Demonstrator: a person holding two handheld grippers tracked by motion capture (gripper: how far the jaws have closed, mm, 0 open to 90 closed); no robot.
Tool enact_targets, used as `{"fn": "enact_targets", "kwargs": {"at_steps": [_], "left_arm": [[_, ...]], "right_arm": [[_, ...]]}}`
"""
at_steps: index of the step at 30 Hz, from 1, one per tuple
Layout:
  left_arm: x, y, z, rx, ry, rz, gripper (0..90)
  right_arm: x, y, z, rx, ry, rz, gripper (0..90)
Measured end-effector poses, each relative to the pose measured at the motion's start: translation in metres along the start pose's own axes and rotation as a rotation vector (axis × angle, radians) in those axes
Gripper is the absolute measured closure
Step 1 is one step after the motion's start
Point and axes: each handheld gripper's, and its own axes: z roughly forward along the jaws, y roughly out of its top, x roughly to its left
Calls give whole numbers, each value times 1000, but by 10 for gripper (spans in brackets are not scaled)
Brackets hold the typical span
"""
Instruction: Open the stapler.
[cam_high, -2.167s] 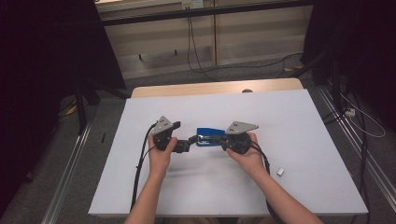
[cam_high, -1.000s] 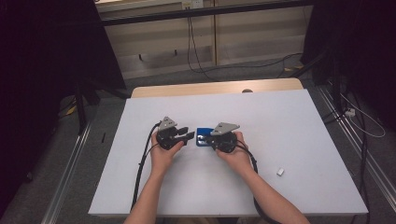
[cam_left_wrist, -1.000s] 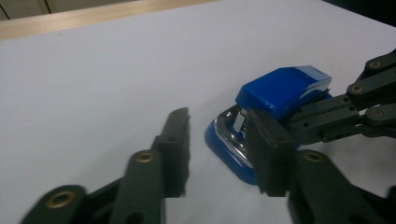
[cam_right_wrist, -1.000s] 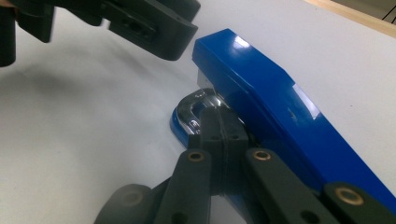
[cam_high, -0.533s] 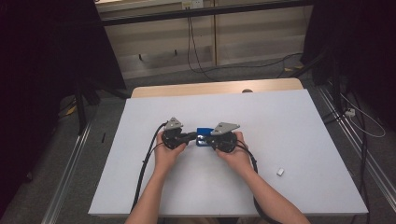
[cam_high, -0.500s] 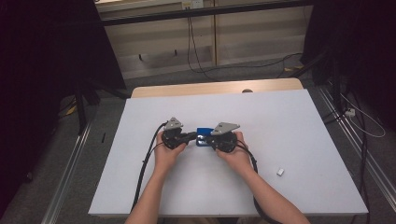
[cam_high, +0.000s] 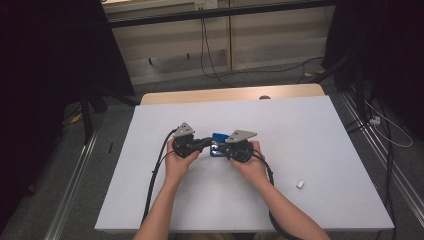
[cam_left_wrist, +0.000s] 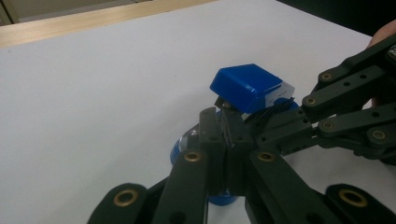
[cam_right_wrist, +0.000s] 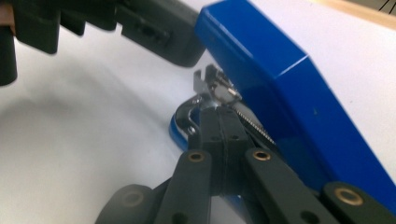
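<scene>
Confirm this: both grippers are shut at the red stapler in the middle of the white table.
Not quite: the stapler is blue, not red, as the left gripper view shows plainly. The rest stands: the left gripper and the right gripper are both shut at it, in the middle of the white table.

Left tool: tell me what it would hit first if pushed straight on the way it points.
Probably the blue stapler: the left tool is shut, its tips at the raised lid's underside. The right tool closes in from the side.
</scene>
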Motion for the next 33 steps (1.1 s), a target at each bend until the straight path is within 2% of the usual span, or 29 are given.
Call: {"fn": "enact_targets", "kwargs": {"at_steps": [1, 3, 6, 9, 12, 16, 19, 21, 24, 27, 31, 33], "left_arm": [[0, 0, 0, 0, 0, 0, 887], [0, 1, 0, 1, -3, 9, 894], [0, 2, -1, -3, -10, 14, 900], [-1, 3, -1, -3, -10, 19, 900], [0, 2, 0, 3, -6, 36, 900], [2, 0, 1, 11, -2, 41, 900], [2, -2, 4, 14, 8, 43, 900], [2, -2, 5, 6, 17, 37, 900], [2, -1, 5, -12, 23, 32, 900], [1, 0, 6, -21, 17, 25, 900], [-4, -3, 13, -10, -3, 32, 900], [-4, -2, 12, -4, 5, 30, 900]], "right_arm": [[0, 0, 0, 0, 0, 0, 900], [1, 1, 0, -40, -9, 27, 900], [2, 3, 1, -55, -12, 29, 900], [7, 6, 5, -56, -24, 6, 900], [8, 6, 7, -75, -41, 31, 900], [12, 5, 7, -67, -66, 11, 900], [12, 4, 7, -75, -73, 15, 900], [11, 4, 7, -81, -73, 25, 900], [12, 4, 6, -79, -79, 14, 900], [10, 5, 5, -74, -75, 26, 900], [10, 6, 3, -75, -86, 11, 900], [10, 6, 3, -75, -86, 10, 900]]}}
